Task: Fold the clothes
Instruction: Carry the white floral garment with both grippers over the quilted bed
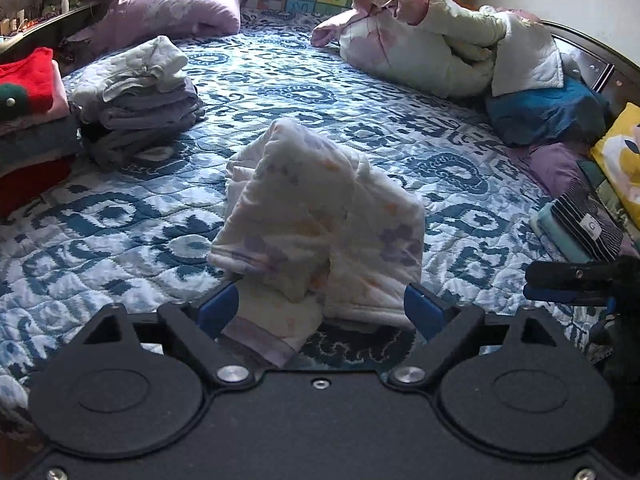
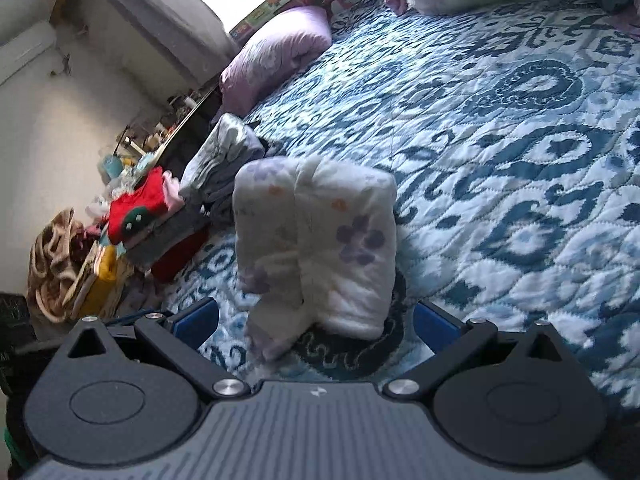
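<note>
Left tool [image 1: 320,304] wide, nothing pinched; right tool [image 2: 316,320] wide too. Floral garment [image 1: 316,216] sits bundled on bed quilt [image 1: 120,216] between my jaws. Fold looks done; next I regrip w/ both, carry to folded stack [image 1: 140,96].

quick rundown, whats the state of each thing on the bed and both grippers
floral garment: folded into a bundle, on the quilt
left gripper: open, garment between its fingers, not pressed
right gripper: open, holding nothing
grey clothes stack: folded, piled
comforter: rumpled heap
purple pillow: lying flat
</note>
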{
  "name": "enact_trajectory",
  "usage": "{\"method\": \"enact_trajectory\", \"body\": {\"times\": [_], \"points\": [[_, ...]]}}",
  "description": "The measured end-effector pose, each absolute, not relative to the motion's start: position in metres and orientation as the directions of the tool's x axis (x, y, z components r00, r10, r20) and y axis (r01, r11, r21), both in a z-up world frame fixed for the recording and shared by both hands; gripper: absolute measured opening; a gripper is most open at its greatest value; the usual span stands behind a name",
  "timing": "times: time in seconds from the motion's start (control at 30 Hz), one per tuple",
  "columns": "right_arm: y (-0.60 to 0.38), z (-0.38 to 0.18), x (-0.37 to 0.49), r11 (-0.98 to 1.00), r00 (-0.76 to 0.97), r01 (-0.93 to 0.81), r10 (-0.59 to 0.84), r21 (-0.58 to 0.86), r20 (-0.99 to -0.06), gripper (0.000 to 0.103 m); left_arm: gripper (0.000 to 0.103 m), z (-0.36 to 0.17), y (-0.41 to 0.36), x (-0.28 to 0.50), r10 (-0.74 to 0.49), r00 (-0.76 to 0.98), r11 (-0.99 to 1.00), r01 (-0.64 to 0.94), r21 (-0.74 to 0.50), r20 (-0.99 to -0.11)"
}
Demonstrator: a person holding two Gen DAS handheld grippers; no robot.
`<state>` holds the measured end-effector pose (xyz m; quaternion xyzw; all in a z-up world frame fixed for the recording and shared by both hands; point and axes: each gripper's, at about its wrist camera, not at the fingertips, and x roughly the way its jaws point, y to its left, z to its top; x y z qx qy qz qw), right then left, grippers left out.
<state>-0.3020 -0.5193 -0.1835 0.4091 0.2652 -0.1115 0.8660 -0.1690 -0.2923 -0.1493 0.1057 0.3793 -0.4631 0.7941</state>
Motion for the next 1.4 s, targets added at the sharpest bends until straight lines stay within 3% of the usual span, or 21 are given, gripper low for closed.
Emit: {"method": "enact_trajectory", "body": {"times": [0.4,0.73,0.87,0.9,0.93,0.97,1.03,1.13,1.3,1.4], "points": [[-0.595,-0.224,-0.237,0.563,0.812,0.464,0.04,0.684,-0.583,0.103,0.092,-0.175,-0.358,-0.111,-0.619,0.274,0.57,0.801,-0.181,-0.736],[-0.647,-0.271,-0.182,0.425,0.845,0.454,0.074,0.783,-0.529,0.103,0.092,-0.177,-0.41,-0.053,-0.637,0.246,0.581,0.776,-0.245,-0.73],[-0.663,-0.299,-0.155,0.312,0.857,0.424,0.164,0.85,-0.488,0.102,0.091,-0.19,-0.433,-0.033,-0.64,0.217,0.576,0.771,-0.273,-0.737],[-0.664,-0.304,-0.15,0.289,0.86,0.413,0.189,0.864,-0.474,0.1,0.08,-0.193,-0.435,-0.03,-0.657,0.183,0.56,0.768,-0.311,-0.731],[-0.663,-0.308,-0.144,0.272,0.865,0.394,0.214,0.878,-0.454,0.088,0.051,-0.196,-0.436,-0.028,-0.673,0.145,0.542,0.764,-0.35,-0.725],[-0.661,-0.31,-0.14,0.261,0.872,0.368,0.235,0.892,-0.429,0.067,0.033,-0.198,-0.436,-0.03,-0.68,0.129,0.529,0.767,-0.362,-0.721],[-0.653,-0.305,-0.133,0.299,0.874,0.348,0.238,0.889,-0.423,0.059,0.023,-0.194,-0.432,-0.037,-0.701,0.125,0.502,0.786,-0.362,-0.702],[-0.641,-0.281,-0.133,0.395,0.886,0.312,0.208,0.864,-0.414,0.036,0.019,-0.174,-0.417,-0.051,-0.759,0.148,0.447,0.827,-0.342,-0.635],[-0.627,-0.217,-0.155,0.524,0.936,0.213,0.133,0.825,-0.326,0.032,0.019,-0.141,-0.384,-0.071,-0.844,0.153,0.353,0.88,-0.318,-0.515],[-0.62,-0.183,-0.185,0.58,0.948,0.15,0.146,0.8,-0.283,0.032,0.019,-0.139,-0.356,-0.087,-0.851,0.108,0.302,0.901,-0.311,-0.514]]}}
